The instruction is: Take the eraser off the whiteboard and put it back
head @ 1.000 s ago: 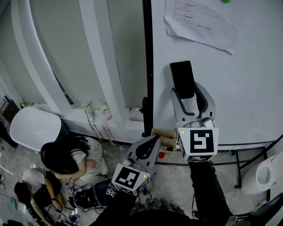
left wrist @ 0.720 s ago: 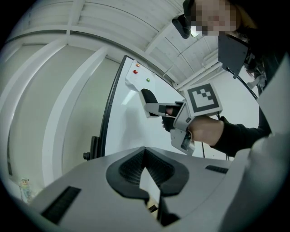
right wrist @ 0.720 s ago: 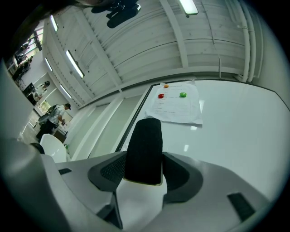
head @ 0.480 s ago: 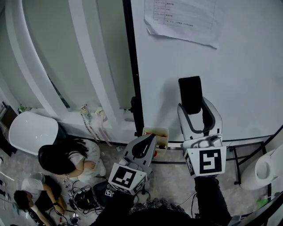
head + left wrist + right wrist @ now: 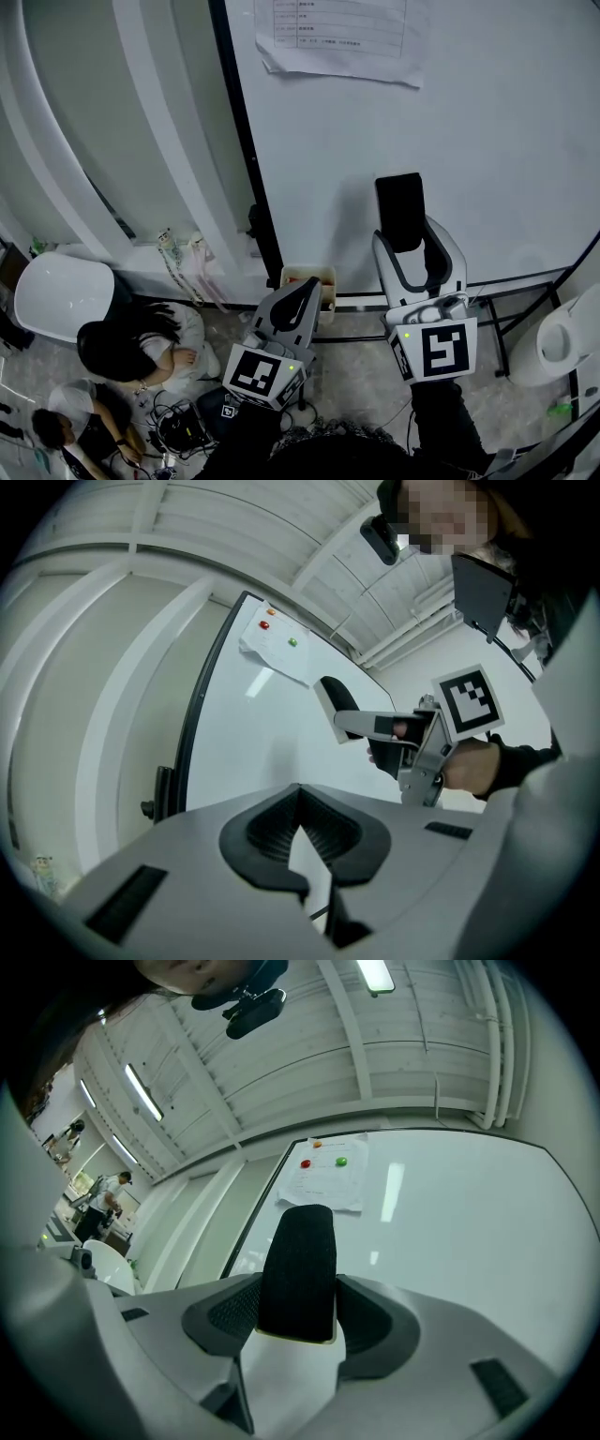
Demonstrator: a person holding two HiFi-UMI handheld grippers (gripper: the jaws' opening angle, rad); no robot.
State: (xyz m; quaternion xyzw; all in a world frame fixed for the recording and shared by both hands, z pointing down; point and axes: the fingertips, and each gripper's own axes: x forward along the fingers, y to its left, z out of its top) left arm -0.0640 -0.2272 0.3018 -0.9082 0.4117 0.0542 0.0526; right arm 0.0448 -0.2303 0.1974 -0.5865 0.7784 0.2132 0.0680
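The black eraser (image 5: 400, 211) stands upright between the jaws of my right gripper (image 5: 410, 234), which is shut on its lower end. It is held in front of the whiteboard (image 5: 497, 141), below a taped paper sheet (image 5: 337, 37); I cannot tell whether it touches the board. In the right gripper view the eraser (image 5: 300, 1269) fills the gap of the right gripper (image 5: 298, 1307). My left gripper (image 5: 314, 286) hangs lower left, near the board's dark left frame, shut with nothing in it. In the left gripper view, the left gripper (image 5: 299, 794) has its pads together and the eraser (image 5: 339, 697) shows at the right.
Two people (image 5: 131, 337) sit on the floor at lower left beside cables and a white round seat (image 5: 61, 291). A small box (image 5: 305, 279) sits at the board's foot. The board's black stand (image 5: 525, 319) and a white fixture (image 5: 562, 347) are at lower right.
My right gripper has carried the eraser to the right and a little down across the board, away from the paper sheet. The left gripper has drifted slightly and stays shut.
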